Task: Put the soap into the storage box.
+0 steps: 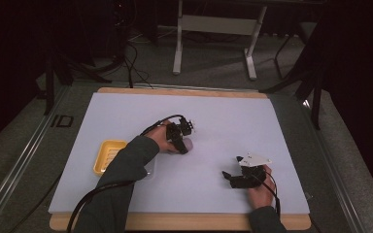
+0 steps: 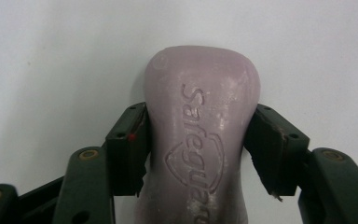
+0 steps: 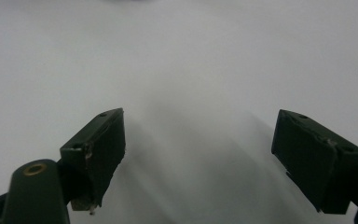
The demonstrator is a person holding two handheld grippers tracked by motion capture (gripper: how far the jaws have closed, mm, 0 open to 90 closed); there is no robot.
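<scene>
A pale purple bar of soap (image 2: 200,135) with raised lettering lies on the white table sheet (image 1: 126,116). My left gripper (image 2: 198,147) is shut on the soap, one jaw pressed against each long side. In the high view the left gripper (image 1: 183,145) sits near the middle of the sheet with the soap (image 1: 189,144) at its tip. A yellow soap dish (image 1: 108,155) lies to its left, partly hidden by my sleeve. My right gripper (image 1: 229,176) rests low at the front right. Its jaws stand wide apart over bare sheet, so the right gripper (image 3: 198,154) is open with nothing between them.
The white sheet covers a wooden board (image 1: 184,91) whose edge shows at the back and front. Cables trail from both grippers over the front edge. Beyond the table stand a grey desk frame (image 1: 213,29) and dark stands on the floor.
</scene>
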